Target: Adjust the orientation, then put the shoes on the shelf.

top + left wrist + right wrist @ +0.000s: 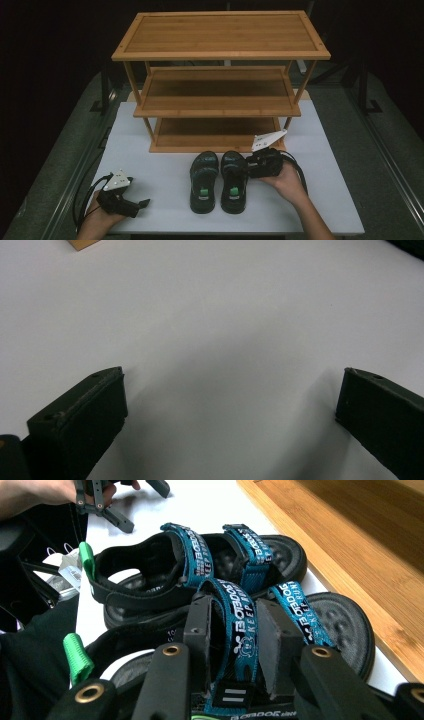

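Worktop (150,165): one, white, carrying every item. Rack (220,35): one, bamboo, three shelves stacked, standing at the far side of the worktop.

Sandals: two, a pair, placed side by side in front of the rack's bottom shelf, toes toward the rack. Left sandal (204,182) and right sandal (233,181) lie just beside each other. Each has a black textured footbed, black heel strap, two teal straps with white lettering, and one green pull tab at the heel.

Tongs: two. Right tongs (234,645) sit at the right sandal; the jaws stand on either side of one teal strap (245,630), narrowly apart, pads against it. Left tongs (230,405) rest near the worktop's front left corner, well apart from the sandals, jaws wide apart with nothing between them.
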`<state>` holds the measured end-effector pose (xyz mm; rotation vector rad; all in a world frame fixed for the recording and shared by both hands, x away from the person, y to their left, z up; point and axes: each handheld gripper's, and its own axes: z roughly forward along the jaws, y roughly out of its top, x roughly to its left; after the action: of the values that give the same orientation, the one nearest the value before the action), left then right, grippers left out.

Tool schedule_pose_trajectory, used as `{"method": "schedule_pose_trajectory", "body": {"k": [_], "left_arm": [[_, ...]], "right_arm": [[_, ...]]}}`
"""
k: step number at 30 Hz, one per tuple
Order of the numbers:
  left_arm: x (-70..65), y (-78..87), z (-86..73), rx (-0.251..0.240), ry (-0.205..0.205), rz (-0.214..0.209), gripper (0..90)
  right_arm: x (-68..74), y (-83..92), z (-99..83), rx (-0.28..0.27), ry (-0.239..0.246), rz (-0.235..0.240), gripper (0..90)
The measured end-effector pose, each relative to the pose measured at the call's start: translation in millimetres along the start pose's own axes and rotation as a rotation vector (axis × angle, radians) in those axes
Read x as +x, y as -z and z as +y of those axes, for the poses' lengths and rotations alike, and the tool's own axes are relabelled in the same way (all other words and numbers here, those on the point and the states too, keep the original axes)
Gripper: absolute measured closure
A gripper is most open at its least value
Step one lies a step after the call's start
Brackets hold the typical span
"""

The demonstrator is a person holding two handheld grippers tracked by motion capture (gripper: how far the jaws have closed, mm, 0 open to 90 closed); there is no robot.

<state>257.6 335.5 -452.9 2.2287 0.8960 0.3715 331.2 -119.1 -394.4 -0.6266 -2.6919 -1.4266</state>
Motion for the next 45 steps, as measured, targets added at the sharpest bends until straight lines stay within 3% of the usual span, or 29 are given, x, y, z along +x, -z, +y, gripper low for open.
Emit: {"method": "schedule_pose_trajectory", "body": {"k": [8, 15, 18, 20, 27, 34, 45], "left_arm": [[0.0, 0.1, 0.0, 0.001, 0.000, 0.000, 0.0], [0.0, 0.6, 0.5, 0.003, -0.002, 0.000, 0.0], [0.3, 1.2, 2.4, -0.006, 0.022, -0.017, 0.0], [-1.7, 2.5, 7.3, -0.030, 0.042, -0.060, 0.0], [-17.5, 2.3, 44.2, -0.093, 0.004, -0.158, 0.2], [-26.8, -1.5, 76.2, -0.129, -0.047, -0.232, 14.7], [-47.0, -30.5, 125.8, -0.140, -0.147, -0.356, 33.3]], "right_arm": [[-1.3, -3.7, -0.3, -0.012, -0.013, 0.010, 66.6], [2.5, 3.7, 0.1, -0.061, -0.016, -0.019, 52.4], [3.3, 6.1, -0.3, -0.065, -0.017, -0.035, 49.1], [3.6, 6.6, -0.5, -0.064, -0.016, -0.037, 47.7], [5.4, 6.5, -1.1, -0.055, -0.009, -0.040, 48.2], [6.9, 5.2, -2.1, -0.040, -0.008, -0.034, 47.6], [8.2, 5.6, -5.2, -0.032, -0.012, -0.032, 47.7]]}}
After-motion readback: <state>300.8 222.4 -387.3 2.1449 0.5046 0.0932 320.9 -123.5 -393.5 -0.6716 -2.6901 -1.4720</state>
